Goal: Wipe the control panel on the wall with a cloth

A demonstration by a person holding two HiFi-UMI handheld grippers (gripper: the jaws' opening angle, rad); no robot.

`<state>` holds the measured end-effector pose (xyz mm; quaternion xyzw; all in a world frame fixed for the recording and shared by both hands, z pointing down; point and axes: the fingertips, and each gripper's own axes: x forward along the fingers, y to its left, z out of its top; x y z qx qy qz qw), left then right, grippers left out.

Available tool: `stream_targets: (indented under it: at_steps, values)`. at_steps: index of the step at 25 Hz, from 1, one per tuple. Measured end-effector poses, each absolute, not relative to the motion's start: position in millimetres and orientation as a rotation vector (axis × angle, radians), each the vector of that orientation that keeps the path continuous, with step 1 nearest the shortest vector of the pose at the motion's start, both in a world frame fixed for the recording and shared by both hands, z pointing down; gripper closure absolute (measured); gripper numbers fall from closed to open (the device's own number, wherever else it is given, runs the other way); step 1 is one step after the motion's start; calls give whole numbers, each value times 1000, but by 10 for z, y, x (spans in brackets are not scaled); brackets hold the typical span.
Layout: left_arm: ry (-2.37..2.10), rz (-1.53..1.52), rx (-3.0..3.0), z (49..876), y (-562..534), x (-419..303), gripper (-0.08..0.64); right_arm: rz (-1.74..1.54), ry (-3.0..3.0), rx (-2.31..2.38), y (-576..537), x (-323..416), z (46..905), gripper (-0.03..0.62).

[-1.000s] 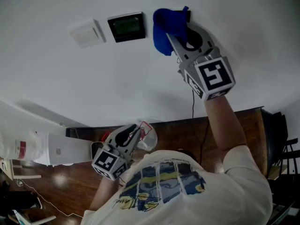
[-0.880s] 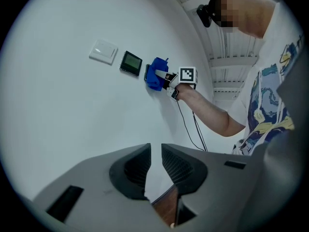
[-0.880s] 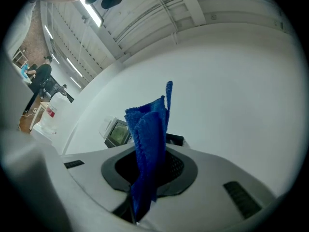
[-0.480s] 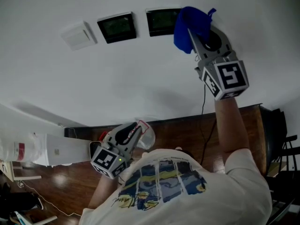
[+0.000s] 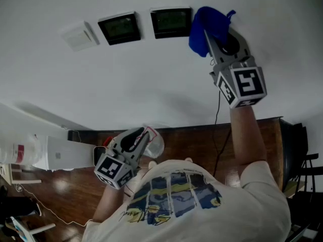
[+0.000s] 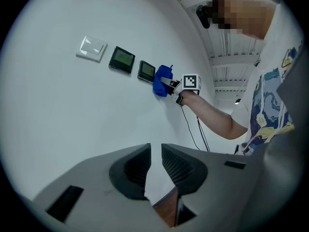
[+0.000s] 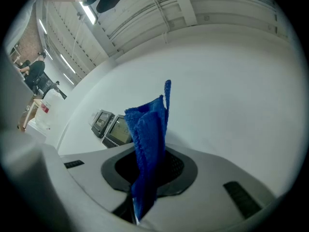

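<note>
Cloth (image 5: 202,21), which we judge soft, light and limp, sits bunched just right of the control panel (image 5: 171,22). The right hand-held gripper (image 5: 209,34) clamps it by a folded edge. Well below the control panel, our left hand-held gripper (image 6: 155,151) stands barely parted, empty.

No writing can be read anywhere. The screens of the two control panels (image 5: 119,28) (image 5: 171,22) are illegible, the script under the shirt (image 5: 171,195) print is too small, and the red label (image 5: 18,152) on the white container (image 5: 38,155) is blurred.
</note>
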<state>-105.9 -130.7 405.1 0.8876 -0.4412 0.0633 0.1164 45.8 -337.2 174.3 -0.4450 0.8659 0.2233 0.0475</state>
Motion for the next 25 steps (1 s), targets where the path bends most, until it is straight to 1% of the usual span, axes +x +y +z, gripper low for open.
stream_targets:
  at_steps: [7,13,18,25]
  values:
    - [-1415,210,2524,4060,-1263,-917,512,656,2680,-1214,-3299,493,1797,508]
    - [-1520,231,2453,4107,-1173,-726,512,575,2757,-1058,-2984,653,2060,508]
    - [-1520,232,2465,4058,-1037,-451,512,466,2825,-1007,-2503,942,2438,508]
    - [-1445,196,2589,3859,-774,-254,512,369,2883,-1125,-1667,1490,2979,508]
